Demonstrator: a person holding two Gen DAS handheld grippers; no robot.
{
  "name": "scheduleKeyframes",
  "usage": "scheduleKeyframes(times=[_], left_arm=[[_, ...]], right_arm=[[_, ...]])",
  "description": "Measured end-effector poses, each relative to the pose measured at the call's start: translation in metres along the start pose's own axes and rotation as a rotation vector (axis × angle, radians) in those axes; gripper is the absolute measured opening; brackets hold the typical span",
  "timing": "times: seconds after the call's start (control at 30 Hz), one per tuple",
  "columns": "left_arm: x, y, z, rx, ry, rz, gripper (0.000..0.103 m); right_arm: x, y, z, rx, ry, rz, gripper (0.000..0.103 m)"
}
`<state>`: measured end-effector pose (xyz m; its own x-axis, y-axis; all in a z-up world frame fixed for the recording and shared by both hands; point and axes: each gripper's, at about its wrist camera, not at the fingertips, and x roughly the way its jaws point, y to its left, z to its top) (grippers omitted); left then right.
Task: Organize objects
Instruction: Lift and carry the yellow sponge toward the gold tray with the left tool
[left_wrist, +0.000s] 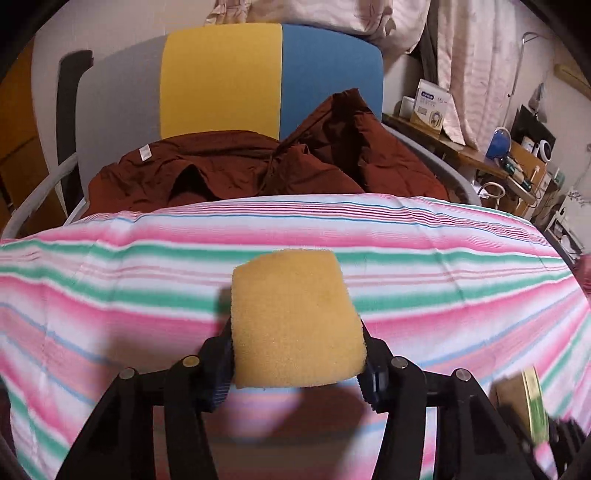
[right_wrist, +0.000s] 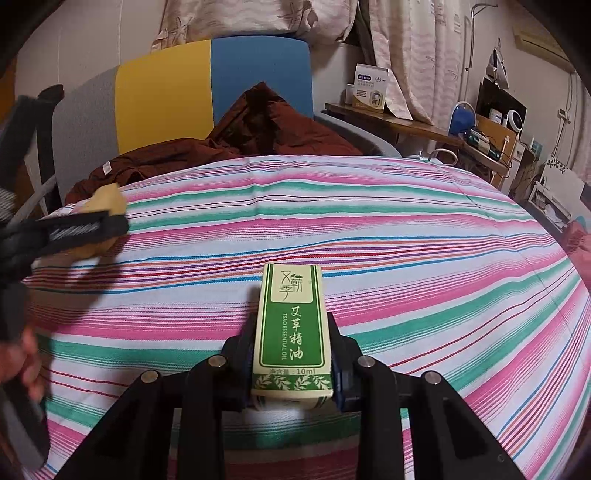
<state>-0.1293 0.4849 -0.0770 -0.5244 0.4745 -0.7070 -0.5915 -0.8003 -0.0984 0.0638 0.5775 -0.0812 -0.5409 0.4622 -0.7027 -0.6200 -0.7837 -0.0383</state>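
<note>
Two items are in your grip, one per gripper. Your left gripper (left_wrist: 297, 347) has its fingers (left_wrist: 218, 369) clenched on a yellow sponge (left_wrist: 295, 321): a soft, porous block with rounded corners, its coarse foam surface facing the camera, pinched at both sides and held above the striped cloth (left_wrist: 110, 288). In the right wrist view the same sponge (right_wrist: 107, 201) shows at the far left, held between the left gripper's dark fingers, motion-blurred.

Your right gripper (right_wrist: 293, 354) has its fingers (right_wrist: 341, 369) closed on a small carton (right_wrist: 291, 328). The carton is a slim rectangular cardboard box, green and cream, printed "TSAO ESSENTIAL OIL" and "10ml", with a leaf pattern band near its closer end. It lies lengthwise between the fingers, pointing away from the camera, over the cloth. The carton is shut; you cannot tell what is inside it. Its edge (left_wrist: 532, 406) shows, blurred, at the lower right of the left wrist view.

The cloth (right_wrist: 406, 258) is woven fabric in pink, green, white and blue stripes, lying mostly smooth over a flat surface. Beyond its far edge sits a chair (left_wrist: 221, 85) with a back in grey, yellow and blue panels; a crumpled rust-brown garment (left_wrist: 258, 170) is heaped on its seat. At the right, a wooden desk (right_wrist: 406, 125) carries a white box (right_wrist: 369, 88) and small clutter too small to identify.
</note>
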Motion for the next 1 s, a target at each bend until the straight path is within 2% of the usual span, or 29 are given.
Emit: scheduleKeyframes(times=[0.47,0.67,1.0], left_arm=[[-0.077,0.0,-0.053,0.098,-0.091,-0.062,0.056],[-0.098,0.016,-0.067,0.068,-0.076,-0.064,0.056],[-0.144,0.04,-0.1,0.002,-0.037,-0.141,0.056]], right_arm=[[-0.019,0.01,0.0,-0.043,-0.087,-0.041,0.031],[-0.022,0.018,0.002,-0.079,-0.11,-0.055,0.03],[-0.025,0.033,-0.002,-0.151,-0.127,-0.085,0.03]])
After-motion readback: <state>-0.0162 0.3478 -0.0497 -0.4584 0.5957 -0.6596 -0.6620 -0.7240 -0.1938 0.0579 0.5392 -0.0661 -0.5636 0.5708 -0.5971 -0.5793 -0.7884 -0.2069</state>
